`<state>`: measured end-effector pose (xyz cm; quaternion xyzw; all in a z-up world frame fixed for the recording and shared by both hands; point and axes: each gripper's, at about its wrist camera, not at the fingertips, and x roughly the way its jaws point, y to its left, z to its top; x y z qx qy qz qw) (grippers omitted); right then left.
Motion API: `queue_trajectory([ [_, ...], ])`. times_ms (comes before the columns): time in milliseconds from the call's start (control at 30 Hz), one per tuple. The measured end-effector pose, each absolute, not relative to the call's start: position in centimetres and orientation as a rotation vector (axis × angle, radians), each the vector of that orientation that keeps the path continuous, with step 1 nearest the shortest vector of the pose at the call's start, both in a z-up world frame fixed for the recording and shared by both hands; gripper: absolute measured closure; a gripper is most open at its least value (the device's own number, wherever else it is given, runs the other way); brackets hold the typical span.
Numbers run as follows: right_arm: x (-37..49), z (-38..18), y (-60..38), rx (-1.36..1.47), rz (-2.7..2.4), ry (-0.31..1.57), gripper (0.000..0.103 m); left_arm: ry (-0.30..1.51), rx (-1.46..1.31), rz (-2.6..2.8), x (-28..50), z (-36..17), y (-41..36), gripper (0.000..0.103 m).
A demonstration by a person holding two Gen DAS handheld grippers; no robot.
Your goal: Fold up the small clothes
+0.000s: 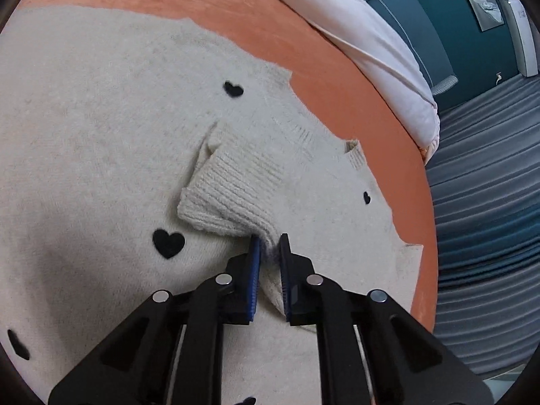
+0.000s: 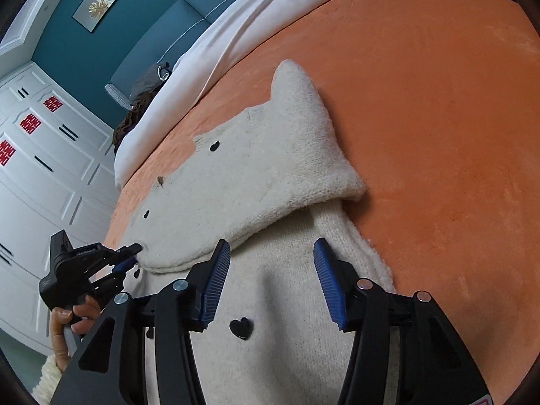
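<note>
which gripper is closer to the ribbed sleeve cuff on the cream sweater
Left. The left gripper is shut on the sleeve right at the ribbed cuff. The right gripper hangs open over the sweater body, apart from the cuff.

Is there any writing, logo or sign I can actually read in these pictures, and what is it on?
"囍": red double-happiness signs, three of them on the white wardrobe doors.
Small pale print on the left gripper body: too small to read.
Faint lettering on the white panel by the teal wall: blurred, unreadable.
The cream sweater carries only black hearts, no words.
</note>
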<state>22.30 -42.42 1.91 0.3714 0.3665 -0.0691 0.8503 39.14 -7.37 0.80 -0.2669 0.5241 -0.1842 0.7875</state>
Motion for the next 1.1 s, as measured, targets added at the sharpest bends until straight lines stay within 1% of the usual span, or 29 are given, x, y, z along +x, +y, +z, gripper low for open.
queue_trajectory([
  [133, 23.3, 2.6, -42.7, 0.805, -0.121, 0.730, 0.046, 0.977, -0.558, -0.436, 39.1, 5.3, -5.4, 0.095],
  [200, 24.0, 2.8, -42.9, 0.833, -0.117, 0.706, 0.045, 0.920, -0.543, -0.406, 39.1, 6.5, -3.5, 0.095],
  [267, 24.9, 2.3, -42.8, 0.827, -0.132, 0.728, 0.044, 0.929, -0.501, -0.359, 39.5, 5.6, -2.0, 0.095],
  [333, 26.3, 1.2, -42.3, 0.788, -0.158, 0.791, 0.048, 1.007, -0.455, -0.320, 40.1, 2.8, -1.4, 0.095],
  [367, 26.6, 0.8, -42.1, 0.772, -0.162, 0.807, 0.064, 1.050, -0.444, -0.302, 40.1, 1.2, -1.2, 0.095],
  [400, 26.8, 0.7, -41.9, 0.740, -0.185, 0.824, 0.090, 1.078, -0.439, -0.298, 40.0, 0.0, -0.9, 0.095],
  [433, 26.8, 0.8, -42.1, 0.733, -0.195, 0.822, 0.097, 1.080, -0.433, -0.292, 39.7, -0.6, -0.7, 0.094],
  [500, 25.3, 1.6, -43.1, 0.777, -0.213, 0.740, 0.097, 1.053, -0.440, -0.304, 39.3, -1.0, -0.5, 0.094],
  [567, 24.5, 1.9, -44.0, 0.759, -0.259, 0.710, 0.097, 1.052, -0.451, -0.306, 39.2, -1.3, -0.2, 0.094],
  [633, 25.0, -0.5, -44.8, 0.763, -0.262, 0.813, 0.098, 1.050, -0.453, -0.309, 39.2, -1.7, -0.1, 0.094],
  [667, 24.7, -0.8, -44.9, 0.785, -0.240, 0.810, 0.099, 1.050, -0.453, -0.310, 39.3, -1.7, 0.1, 0.094],
  [733, 24.5, 0.6, -44.7, 0.760, -0.218, 0.817, 0.096, 1.050, -0.444, -0.315, 39.3, -1.7, 0.1, 0.093],
  [800, 23.7, 2.1, -43.9, 0.707, -0.221, 0.819, 0.092, 1.043, -0.417, -0.319, 39.2, -1.7, 0.1, 0.093],
  [900, 21.7, 5.5, -41.7, 0.549, -0.272, 0.731, 0.089, 1.034, -0.406, -0.324, 39.2, -1.9, -0.2, 0.092],
  [967, 22.1, 7.4, -40.5, 0.438, -0.286, 0.703, 0.089, 1.031, -0.415, -0.323, 39.2, -2.0, -0.2, 0.092],
  [1033, 23.8, 7.1, -40.8, 0.416, -0.266, 0.742, 0.089, 1.030, -0.419, -0.320, 39.2, -2.0, -0.2, 0.092],
  [1067, 25.5, 5.8, -41.1, 0.420, -0.273, 0.800, 0.089, 1.031, -0.422, -0.319, 39.2, -2.0, -0.2, 0.092],
  [1100, 26.8, 3.9, -41.7, 0.427, -0.290, 0.875, 0.092, 1.032, -0.426, -0.318, 39.1, -2.0, -0.2, 0.092],
])
